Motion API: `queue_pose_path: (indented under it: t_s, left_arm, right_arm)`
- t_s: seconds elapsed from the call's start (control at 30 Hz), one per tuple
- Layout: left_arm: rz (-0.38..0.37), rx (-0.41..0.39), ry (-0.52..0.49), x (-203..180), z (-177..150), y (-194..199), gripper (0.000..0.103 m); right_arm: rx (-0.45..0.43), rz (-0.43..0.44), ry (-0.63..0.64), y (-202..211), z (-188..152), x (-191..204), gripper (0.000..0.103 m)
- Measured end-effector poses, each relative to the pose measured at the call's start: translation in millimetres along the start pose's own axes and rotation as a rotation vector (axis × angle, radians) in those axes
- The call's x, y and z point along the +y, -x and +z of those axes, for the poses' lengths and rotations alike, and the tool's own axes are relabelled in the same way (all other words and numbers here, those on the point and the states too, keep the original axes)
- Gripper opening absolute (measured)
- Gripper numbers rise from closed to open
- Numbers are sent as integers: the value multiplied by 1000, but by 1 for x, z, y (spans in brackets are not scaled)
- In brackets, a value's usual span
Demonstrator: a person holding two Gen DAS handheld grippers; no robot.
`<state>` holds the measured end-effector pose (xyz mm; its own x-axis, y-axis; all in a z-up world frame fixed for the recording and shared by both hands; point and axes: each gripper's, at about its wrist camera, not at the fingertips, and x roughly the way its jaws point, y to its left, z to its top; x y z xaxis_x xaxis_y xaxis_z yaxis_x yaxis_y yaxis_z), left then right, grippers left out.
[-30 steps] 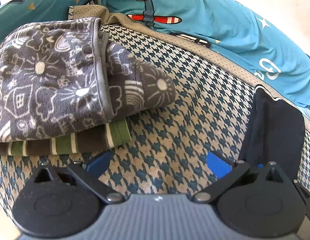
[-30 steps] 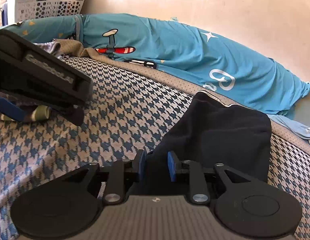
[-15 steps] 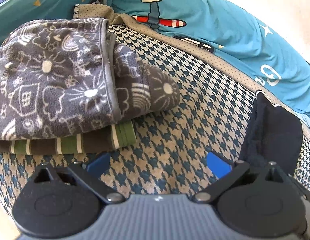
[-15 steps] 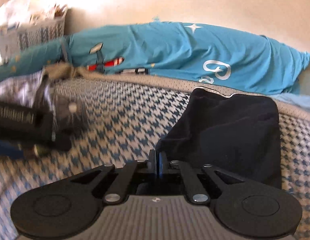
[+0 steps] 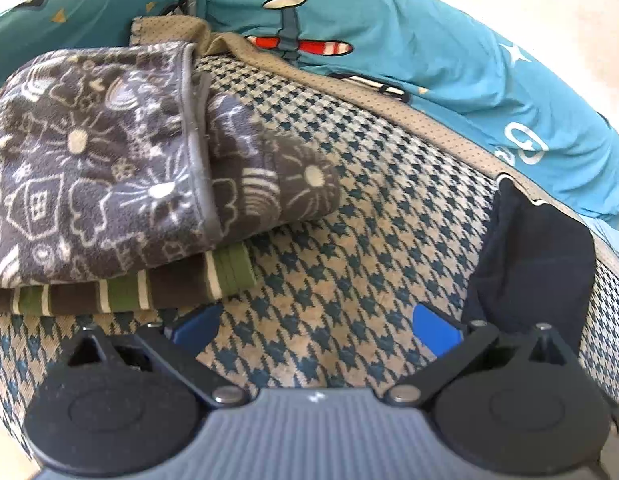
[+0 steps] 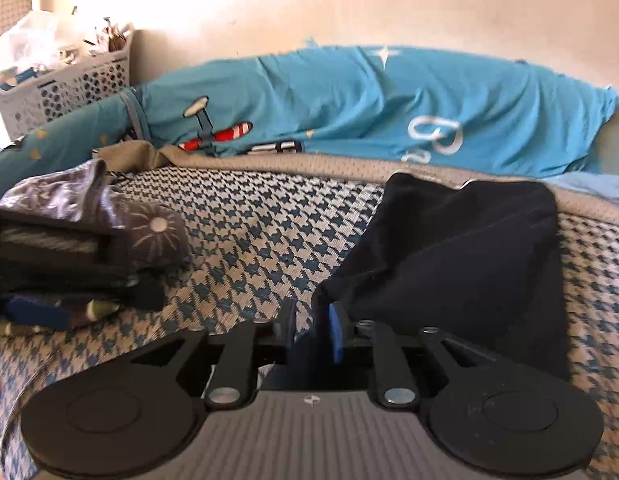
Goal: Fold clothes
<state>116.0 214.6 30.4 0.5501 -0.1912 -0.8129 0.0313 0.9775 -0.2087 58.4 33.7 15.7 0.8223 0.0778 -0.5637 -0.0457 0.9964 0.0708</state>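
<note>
- Left tool (image 5: pixel 315 326): jaws spread wide, empty, over bare houndstooth bed cover (image 5: pixel 349 240).
- Right tool (image 6: pixel 311 334): jaws narrowly parted, near corner of dark navy garment (image 6: pixel 461 256) between them; grip uncertain.
- Folded grey patterned fleece (image 5: pixel 121 160) stacked left, well apart.

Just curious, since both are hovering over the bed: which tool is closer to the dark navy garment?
Right. The right tool sits at the near corner of the dark navy garment, fingers slightly apart. The left tool is open beside the folded stack, the garment off to its right.
</note>
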Motion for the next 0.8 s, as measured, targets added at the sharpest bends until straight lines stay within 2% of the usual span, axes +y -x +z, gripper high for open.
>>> queue_pose_path:
  t_s: [0.23,0.33,0.53,0.6,0.8]
  left_arm:
    - [-43,-18,-106,-23,-12,1,103]
    - [-57,-20,-151,-34,-19,0,103]
    - [-85,-20,-288,-62,-42,0,103]
    - [-103,-21,-316,-67,-47,2,103]
    - [-133,-26,-374,-77,-62,6,103]
  right_arm:
    - [31,20,19,52,-36,-3,19]
    - [59,-16,10,69,-54,-8,19]
    - [92,-71,-70,107,-80,-35,21]
    - [100,-91,-101,120,-88,-45,27]
    - [127,-126,-191,153,-107,-73,30]
